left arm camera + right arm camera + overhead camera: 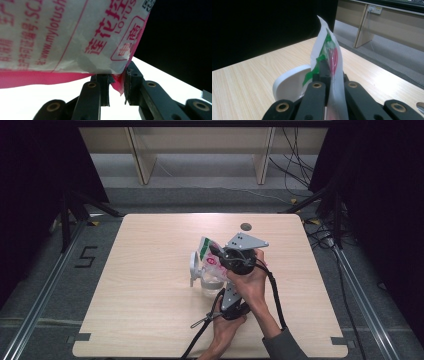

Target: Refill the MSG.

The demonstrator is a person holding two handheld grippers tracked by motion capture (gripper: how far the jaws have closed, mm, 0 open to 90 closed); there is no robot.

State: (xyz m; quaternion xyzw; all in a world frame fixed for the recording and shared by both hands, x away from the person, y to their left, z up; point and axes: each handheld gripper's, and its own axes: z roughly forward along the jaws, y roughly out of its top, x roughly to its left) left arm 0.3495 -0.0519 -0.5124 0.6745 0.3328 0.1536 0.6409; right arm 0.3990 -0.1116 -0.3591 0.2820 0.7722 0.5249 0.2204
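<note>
A white plastic bag (206, 251) with red and green print is held up over the middle of the table. My right gripper (218, 256) is shut on its edge; in the right gripper view the bag (329, 53) rises upright from between the jaws of that gripper (332, 81). My left gripper (226, 286) comes up from below, closer to the person. Its view has the bag (75, 37) close overhead, with the pink corner pinched between the jaws of the left gripper (117, 83). Under the bag stands a clear container (210, 286) with a white lid part (192, 268); the same white part (289, 87) sits behind the bag in the right gripper view.
The wooden table (145, 320) has a small round grey grommet (245, 226) near its far edge. Wooden furniture legs (142, 160) stand behind the table, and cables (320, 232) lie on the floor at the right. Black cables trail from both grippers toward the near edge.
</note>
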